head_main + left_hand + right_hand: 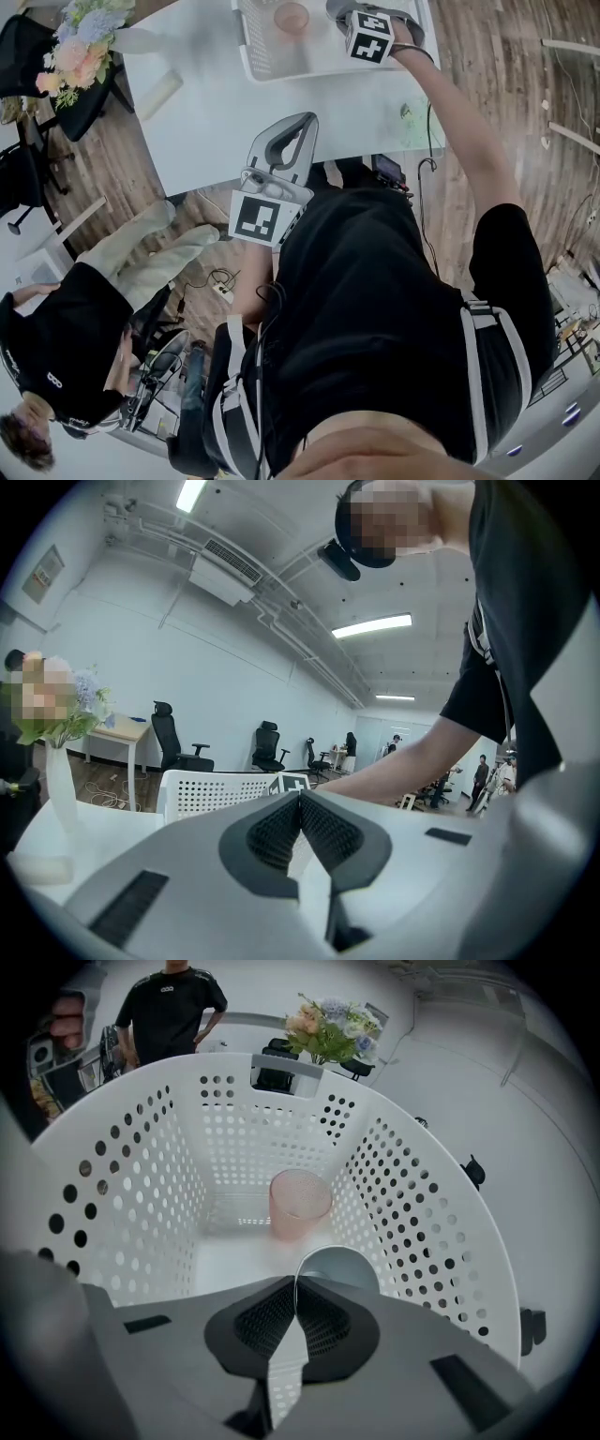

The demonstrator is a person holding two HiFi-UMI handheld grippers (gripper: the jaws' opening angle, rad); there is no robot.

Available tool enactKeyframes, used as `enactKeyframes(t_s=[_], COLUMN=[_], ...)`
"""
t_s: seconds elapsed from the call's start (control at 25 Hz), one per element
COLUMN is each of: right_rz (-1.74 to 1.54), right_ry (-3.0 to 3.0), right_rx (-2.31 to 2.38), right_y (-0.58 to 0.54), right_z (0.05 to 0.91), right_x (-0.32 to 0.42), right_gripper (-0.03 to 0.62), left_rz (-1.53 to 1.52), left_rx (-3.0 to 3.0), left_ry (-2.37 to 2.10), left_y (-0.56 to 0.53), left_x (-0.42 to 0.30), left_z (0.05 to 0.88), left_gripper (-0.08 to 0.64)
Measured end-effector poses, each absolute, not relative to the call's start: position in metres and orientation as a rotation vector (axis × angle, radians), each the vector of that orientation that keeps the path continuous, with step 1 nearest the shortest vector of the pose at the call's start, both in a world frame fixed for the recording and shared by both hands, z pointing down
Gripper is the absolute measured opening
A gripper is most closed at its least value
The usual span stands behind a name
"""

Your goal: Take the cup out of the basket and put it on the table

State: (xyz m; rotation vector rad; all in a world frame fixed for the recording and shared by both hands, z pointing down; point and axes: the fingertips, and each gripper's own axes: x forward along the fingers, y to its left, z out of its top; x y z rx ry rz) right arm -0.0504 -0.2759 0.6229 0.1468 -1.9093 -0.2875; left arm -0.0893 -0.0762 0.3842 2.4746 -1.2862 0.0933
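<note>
Inside basket (pixel 141 1176), outstretched right hand-held gripper (pixel 295 1283) pinches pale cup (pixel 342 1265) rim; left hand-held gripper (pixel 300 803) closed

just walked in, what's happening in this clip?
A person has handheld tongs in each hand. The right tongs reach down into the white perforated basket and are shut on the rim of a pale cup, which sits inside the basket. A pink cup stands farther back in the basket, untouched. The left tongs are shut on nothing, held near the table edge. No cup is on the table yet.
</note>
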Motion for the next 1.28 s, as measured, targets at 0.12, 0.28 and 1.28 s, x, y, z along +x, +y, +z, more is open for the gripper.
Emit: enactKeyframes(t_s=[0.12, 0.28, 1.28], right_rz=[-0.289, -0.324, -0.449], right_ry=[-1.934, -1.963, -2.312], right_rx=[0.156, 0.170, 0.398], right_y=[-0.275, -0.271, -0.179], right_z=[0.609, 0.587, 0.398], right_x=[-0.053, -0.056, -0.055], right_gripper=[0.025, 0.023, 0.023], left_rz=[0.090, 0.104, 0.058], left_rx=[2.488, 2.493, 2.615], left_ry=[-1.284, -1.294, -1.281], left_y=[-0.075, -0.074, -0.060], left_x=[-0.088, -0.088, -0.060], left_z=[0.382, 0.379, 0.347], left_gripper=[0.021, 0.021, 0.021])
